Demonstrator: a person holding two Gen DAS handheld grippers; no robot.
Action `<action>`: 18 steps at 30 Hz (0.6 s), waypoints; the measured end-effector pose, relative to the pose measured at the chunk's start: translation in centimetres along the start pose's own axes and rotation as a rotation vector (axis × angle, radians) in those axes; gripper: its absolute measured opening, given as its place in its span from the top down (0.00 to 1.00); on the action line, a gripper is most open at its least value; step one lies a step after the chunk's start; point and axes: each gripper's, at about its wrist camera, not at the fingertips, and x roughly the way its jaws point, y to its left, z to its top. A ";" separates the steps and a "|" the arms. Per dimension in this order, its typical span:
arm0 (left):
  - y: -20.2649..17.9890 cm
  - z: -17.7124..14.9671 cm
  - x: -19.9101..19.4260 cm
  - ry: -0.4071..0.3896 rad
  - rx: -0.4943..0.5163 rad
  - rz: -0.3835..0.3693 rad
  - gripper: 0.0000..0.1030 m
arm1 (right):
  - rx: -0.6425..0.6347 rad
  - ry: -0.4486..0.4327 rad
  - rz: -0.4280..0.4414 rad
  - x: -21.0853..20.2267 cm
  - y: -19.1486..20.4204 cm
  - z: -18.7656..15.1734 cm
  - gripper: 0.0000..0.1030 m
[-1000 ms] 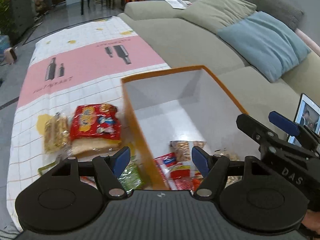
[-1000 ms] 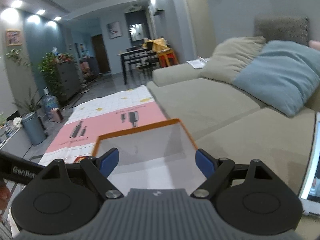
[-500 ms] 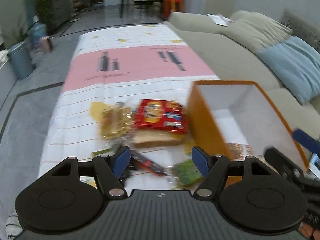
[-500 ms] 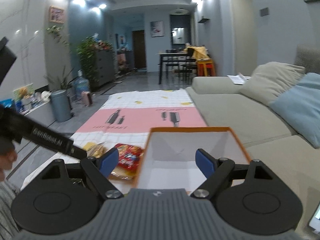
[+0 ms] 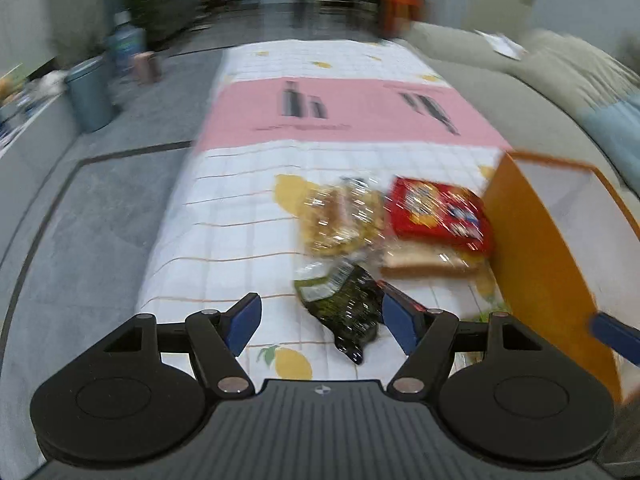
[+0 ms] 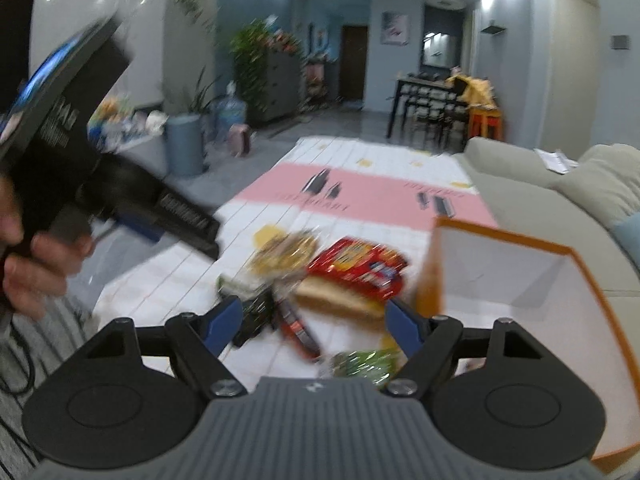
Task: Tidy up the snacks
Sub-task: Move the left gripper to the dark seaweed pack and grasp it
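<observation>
Snack packets lie on the tablecloth left of an orange box [image 5: 536, 264] with a white inside [image 6: 516, 280]. There is a red packet [image 5: 436, 212] on a bread pack [image 5: 428, 264], a clear packet of yellow snacks [image 5: 340, 216], a dark green packet [image 5: 348, 308], a red bar [image 6: 298, 332] and a light green packet [image 6: 364, 364]. My left gripper [image 5: 322, 322] is open above the dark green packet. My right gripper [image 6: 314, 324] is open above the red bar. Both are empty.
The table [image 5: 248, 216] has a white grid cloth with a pink band. A grey sofa [image 5: 520, 92] runs along its right side. A bin [image 5: 90, 96], plants and a dining table [image 6: 432, 96] stand further off. The left gripper's body [image 6: 80, 152] fills the right view's left.
Both grippers have swung left, away from the box's inside and over the loose packets on the cloth. Both stay open and empty.
</observation>
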 end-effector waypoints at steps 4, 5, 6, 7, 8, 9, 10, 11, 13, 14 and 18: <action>-0.8 -1.3 1.1 -0.009 0.140 -0.066 0.21 | -0.060 0.079 0.009 2.2 2.2 -0.7 0.31; -1.2 -1.6 1.4 -0.016 0.186 -0.079 0.21 | -0.066 0.096 0.010 2.8 2.5 -0.9 0.33; -1.4 -1.9 1.7 -0.016 0.227 -0.095 0.21 | -0.070 0.113 0.011 3.3 2.7 -1.1 0.33; -1.8 -2.2 2.0 -0.010 0.271 -0.114 0.21 | -0.070 0.130 0.014 3.7 2.8 -1.3 0.33; -2.0 -2.5 2.3 -0.004 0.295 -0.124 0.21 | -0.070 0.146 0.015 4.0 2.9 -1.5 0.33; -2.2 -2.6 2.7 0.003 0.302 -0.125 0.21 | -0.070 0.162 0.013 4.3 2.9 -1.6 0.33; -2.3 -2.5 3.3 0.015 0.301 -0.121 0.21 | -0.071 0.175 0.018 4.5 2.9 -1.8 0.33; -2.3 -2.4 3.8 0.029 0.299 -0.114 0.21 | -0.074 0.181 0.025 4.6 2.9 -1.9 0.33; -2.7 -2.2 4.9 0.051 0.302 -0.097 0.21 | -0.085 0.192 0.023 4.9 3.0 -2.3 0.33; -2.9 -2.2 5.4 0.057 0.311 -0.092 0.21 | -0.093 0.196 0.018 5.0 3.0 -2.4 0.33; -3.8 -2.2 7.1 0.060 0.345 -0.063 0.21 | -0.072 0.220 0.022 5.7 2.5 -2.6 0.33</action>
